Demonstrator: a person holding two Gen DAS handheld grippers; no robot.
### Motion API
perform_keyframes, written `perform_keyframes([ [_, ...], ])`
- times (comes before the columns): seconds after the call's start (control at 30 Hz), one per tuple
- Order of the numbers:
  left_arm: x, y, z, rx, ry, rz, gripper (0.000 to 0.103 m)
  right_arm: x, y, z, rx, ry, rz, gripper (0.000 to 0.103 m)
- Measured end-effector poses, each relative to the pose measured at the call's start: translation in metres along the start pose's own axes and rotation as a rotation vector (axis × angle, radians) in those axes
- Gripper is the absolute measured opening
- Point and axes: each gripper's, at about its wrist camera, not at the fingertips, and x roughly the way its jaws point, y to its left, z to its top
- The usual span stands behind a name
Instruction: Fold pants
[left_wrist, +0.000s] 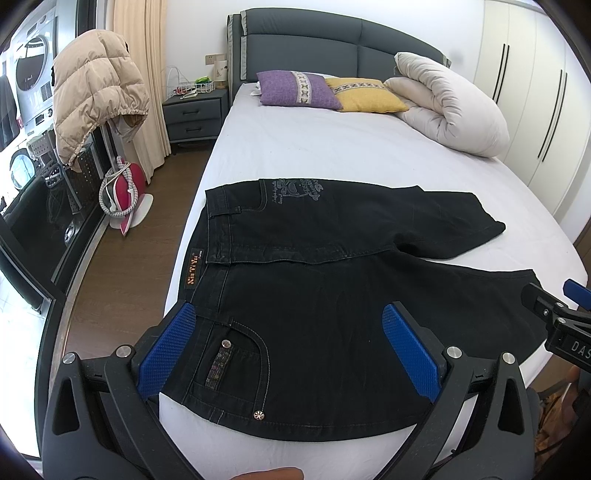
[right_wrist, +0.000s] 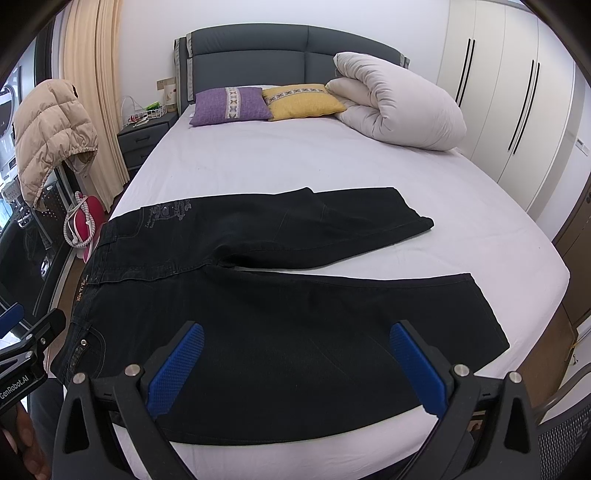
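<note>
- Bedroom all around me: a wide bed (left_wrist: 332, 147) with a pale sheet takes up most of both views, a grey padded headboard (left_wrist: 325, 44) at its far end.
- Against the headboard lie a purple cushion (left_wrist: 299, 90) and a yellow cushion (left_wrist: 365, 95) side by side, touching, with a rolled cream duvet (left_wrist: 447, 107) just to their right.
- White wardrobe doors (left_wrist: 532, 81) run along the right wall; a grey nightstand (left_wrist: 194, 114) stands left of the bed, by a beige curtain (left_wrist: 136, 55).
- On the left a tan puffer jacket (left_wrist: 96, 92) hangs over a stand, and a pink-and-white object on the wood floor below it is too unclear for me to name.
- Black pants (left_wrist: 332, 295) lie flat on the near part of the bed, waistband toward the left edge, legs running right.
- Their far leg angles away toward the duvet side; the near leg runs along the front edge, its hem near the right corner.
- My left gripper (left_wrist: 288, 347) hovers over the waist end, jaws spread wide with nothing between them; a back pocket with a small metal stud lies between my blue pads (left_wrist: 166, 354).
- My right gripper (right_wrist: 295, 369) sits over the near leg, jaws likewise wide apart and empty.
- From each camera I can see the other gripper's black tip at the frame edge.
</note>
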Motion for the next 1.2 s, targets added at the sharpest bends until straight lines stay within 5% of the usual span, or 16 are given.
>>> perform_keyframes([
  [0.53, 0.010, 0.000, -0.009, 0.024, 0.007, 0.007, 0.103, 0.006, 0.001, -0.003, -0.005, 0.014, 0.002, 0.103],
  [0.73, 0.026, 0.010, 0.004, -0.004, 0.028, -0.099, 0.103, 0.020, 0.000, 0.002, -0.020, 0.032, 0.024, 0.103],
  [1.2, 0.170, 0.030, 0.125, 0.269, 0.094, -0.086, 0.103, 0.101, -0.013, 0.049, -0.128, 0.066, 0.302, 0.100],
])
